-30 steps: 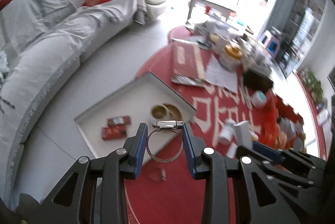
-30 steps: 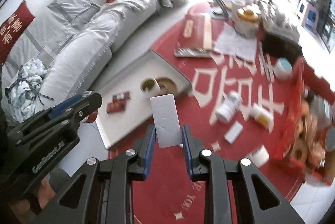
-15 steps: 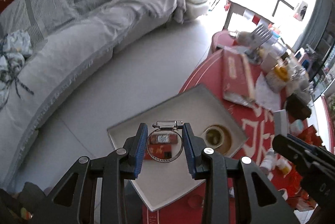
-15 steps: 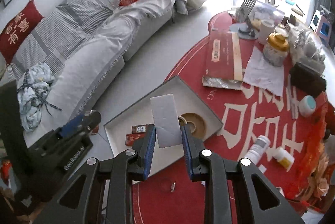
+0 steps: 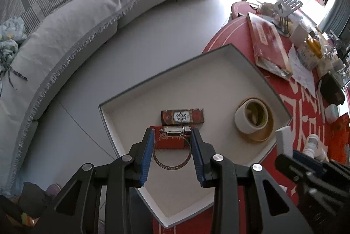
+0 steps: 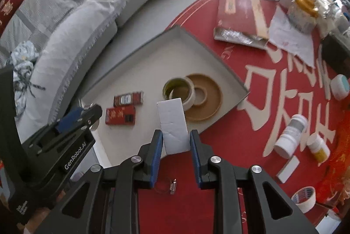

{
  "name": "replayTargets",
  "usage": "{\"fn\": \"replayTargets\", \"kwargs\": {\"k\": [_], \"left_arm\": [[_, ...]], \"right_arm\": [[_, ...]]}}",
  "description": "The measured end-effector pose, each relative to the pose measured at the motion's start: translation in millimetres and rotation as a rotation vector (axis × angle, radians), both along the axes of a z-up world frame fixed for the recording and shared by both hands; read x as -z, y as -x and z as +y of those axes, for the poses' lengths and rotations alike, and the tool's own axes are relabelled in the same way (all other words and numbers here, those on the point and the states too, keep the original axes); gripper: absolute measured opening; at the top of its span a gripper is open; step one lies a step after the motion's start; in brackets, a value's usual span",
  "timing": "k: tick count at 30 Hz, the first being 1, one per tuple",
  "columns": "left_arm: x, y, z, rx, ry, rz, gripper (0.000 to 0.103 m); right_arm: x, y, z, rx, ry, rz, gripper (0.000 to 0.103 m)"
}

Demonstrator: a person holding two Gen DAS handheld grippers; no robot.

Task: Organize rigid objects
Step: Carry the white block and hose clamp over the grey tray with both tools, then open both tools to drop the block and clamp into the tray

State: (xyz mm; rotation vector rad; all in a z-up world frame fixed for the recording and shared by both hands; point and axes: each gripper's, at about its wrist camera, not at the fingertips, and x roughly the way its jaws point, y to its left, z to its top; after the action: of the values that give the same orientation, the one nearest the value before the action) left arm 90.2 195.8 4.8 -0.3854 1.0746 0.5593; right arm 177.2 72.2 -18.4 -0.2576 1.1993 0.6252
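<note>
My left gripper [image 5: 172, 153] is shut on a metal hose clamp [image 5: 171, 147] and holds it over the near part of a shallow white tray [image 5: 113, 122]. In the tray lie two red boxes [image 5: 182, 117], a roll of tape [image 5: 251, 118] and a tan ring dish [image 5: 265, 134]. My right gripper [image 6: 175, 153] is shut on a white rectangular block [image 6: 172, 124] and holds it above the tray's near edge [image 6: 218, 120]. The left gripper also shows in the right wrist view [image 6: 78, 118], at the left over the tray.
A round red table [image 6: 251, 102] bears the tray, a long red box [image 6: 236, 13], paper, white bottles [image 6: 291, 135], a tape roll [image 6: 305, 199] and another hose clamp [image 6: 168, 185]. A grey sofa [image 5: 65, 21] curves along the left across bare floor.
Both grippers have moved closer to the tray and lower, each with its object still held. The left gripper now hangs over the tray's near part.
</note>
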Motion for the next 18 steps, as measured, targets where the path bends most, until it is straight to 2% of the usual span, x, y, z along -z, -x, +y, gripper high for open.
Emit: {"fn": "replayTargets", "kwargs": {"k": [12, 18], "left_arm": [[13.1, -4.9, 7.0, 0.002, -0.005, 0.02, 0.036], [18.6, -10.4, 12.9, -0.005, -0.002, 0.033, 0.037]], "right_arm": [[37.4, -0.1, 28.1, -0.058, 0.031, 0.067, 0.027], [44.8, -16.7, 42.6, -0.061, 0.063, 0.043, 0.027]]}}
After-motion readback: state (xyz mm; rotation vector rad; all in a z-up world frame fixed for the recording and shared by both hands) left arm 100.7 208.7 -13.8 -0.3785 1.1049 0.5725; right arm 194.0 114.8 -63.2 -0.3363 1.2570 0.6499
